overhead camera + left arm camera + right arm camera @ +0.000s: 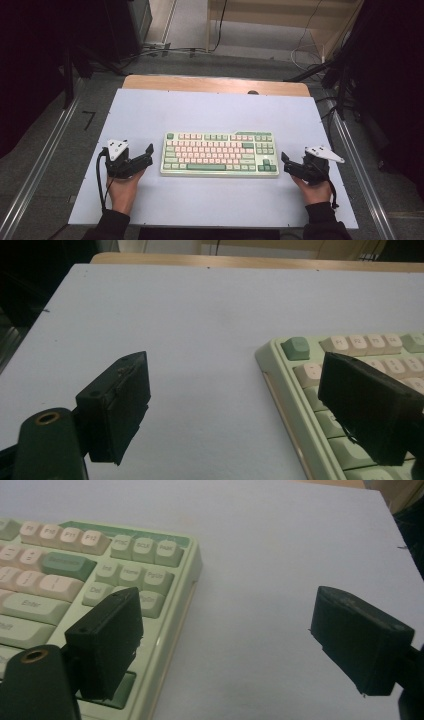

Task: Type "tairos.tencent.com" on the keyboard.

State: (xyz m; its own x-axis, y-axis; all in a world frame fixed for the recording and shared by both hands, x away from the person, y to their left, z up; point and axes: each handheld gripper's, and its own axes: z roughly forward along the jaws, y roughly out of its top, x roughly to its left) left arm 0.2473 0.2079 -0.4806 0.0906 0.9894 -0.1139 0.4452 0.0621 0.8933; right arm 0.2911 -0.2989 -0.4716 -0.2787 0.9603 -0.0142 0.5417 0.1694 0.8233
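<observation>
With the left gripper (145, 152) and right gripper (286, 161) held wide open at either end of the mechanical keyboard (220, 153) lying mid-table, keycaps could be pressed or dislodged if jaws are closed unevenly.

1. My high view looks forward and down over the whole desk (150, 107).
2. My left gripper view sits low and close, facing the desk's far edge across the keyboard (320, 405)'s left end.
3. My right gripper view, equally close, shares that keyboard (100, 580), showing its right end.
</observation>
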